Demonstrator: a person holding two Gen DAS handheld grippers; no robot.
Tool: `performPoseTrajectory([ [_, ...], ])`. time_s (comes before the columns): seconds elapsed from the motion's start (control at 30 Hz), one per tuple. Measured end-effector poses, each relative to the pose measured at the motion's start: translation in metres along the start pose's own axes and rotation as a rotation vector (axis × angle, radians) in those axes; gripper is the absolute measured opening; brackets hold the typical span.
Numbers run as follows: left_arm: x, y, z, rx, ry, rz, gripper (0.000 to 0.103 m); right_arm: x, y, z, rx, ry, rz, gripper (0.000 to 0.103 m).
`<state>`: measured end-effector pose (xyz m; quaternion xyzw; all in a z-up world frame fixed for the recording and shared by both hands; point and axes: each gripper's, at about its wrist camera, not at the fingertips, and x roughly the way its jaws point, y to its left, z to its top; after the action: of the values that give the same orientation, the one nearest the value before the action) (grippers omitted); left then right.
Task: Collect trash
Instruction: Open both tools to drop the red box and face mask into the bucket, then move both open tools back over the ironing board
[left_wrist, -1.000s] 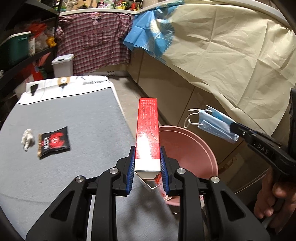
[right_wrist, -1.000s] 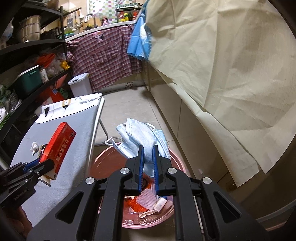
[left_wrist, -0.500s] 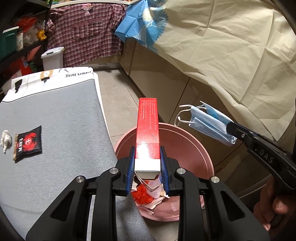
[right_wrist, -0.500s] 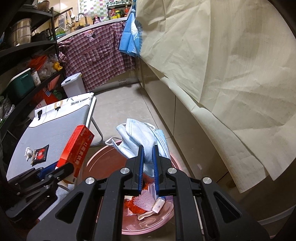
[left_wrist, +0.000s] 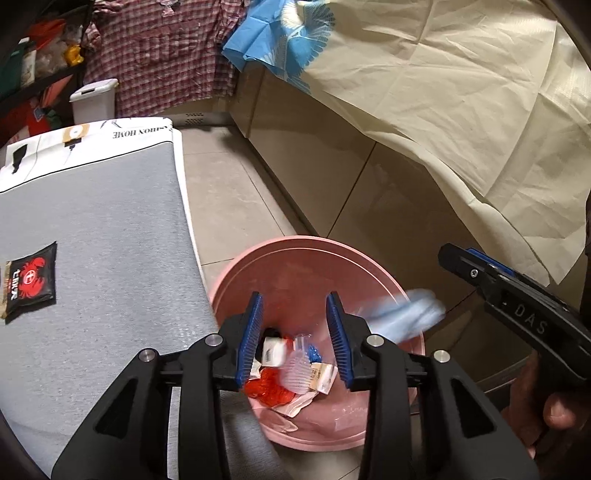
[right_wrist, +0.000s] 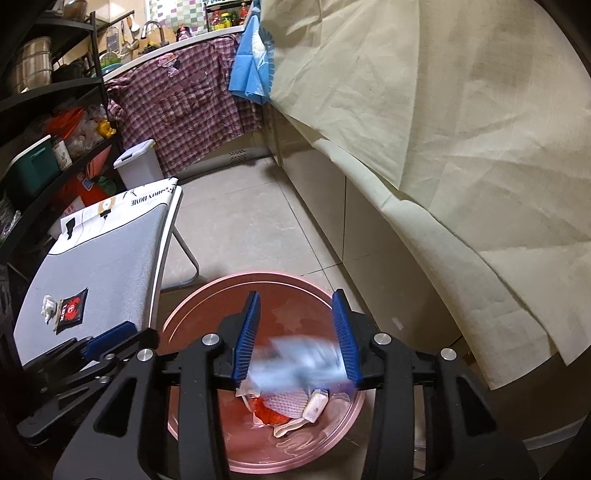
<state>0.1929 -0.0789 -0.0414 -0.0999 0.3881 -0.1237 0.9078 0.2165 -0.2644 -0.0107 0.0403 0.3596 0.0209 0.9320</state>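
A pink basin sits on the floor beside the table and holds several pieces of trash; it also shows in the right wrist view. My left gripper is open and empty above the basin. My right gripper is open above the basin too. A blue face mask is falling, blurred, between and below its jaws; it shows blurred over the basin's right rim in the left wrist view. The red box is not clearly visible. A black crab-print packet and a white crumpled wad lie on the grey table.
Beige sheeting covers the cabinets on the right. A white lidded bin and a plaid shirt stand at the far end. Dark shelves with clutter line the left. Tiled floor lies beyond the basin.
Both grippers opened over the basin. The red box left my left gripper and the blue mask left my right gripper and is dropping.
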Motion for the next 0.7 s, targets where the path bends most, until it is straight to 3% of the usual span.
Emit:
performPoseTrajectory([
  [0.23, -0.028, 0.009, 0.001, 0.004, -0.03, 0.025, 0.035, -0.004, 0.004, 0.0, -0.019, -0.026, 0.015, 0.041],
  [0.47, -0.084, 0.028, 0.005, 0.023, -0.087, 0.075, 0.035, -0.025, 0.012, -0.003, -0.062, -0.068, 0.049, 0.041],
  [0.7, -0.151, 0.09, 0.013, 0.044, -0.129, 0.155, 0.034, -0.058, 0.028, -0.012, -0.137, -0.12, 0.106, 0.04],
])
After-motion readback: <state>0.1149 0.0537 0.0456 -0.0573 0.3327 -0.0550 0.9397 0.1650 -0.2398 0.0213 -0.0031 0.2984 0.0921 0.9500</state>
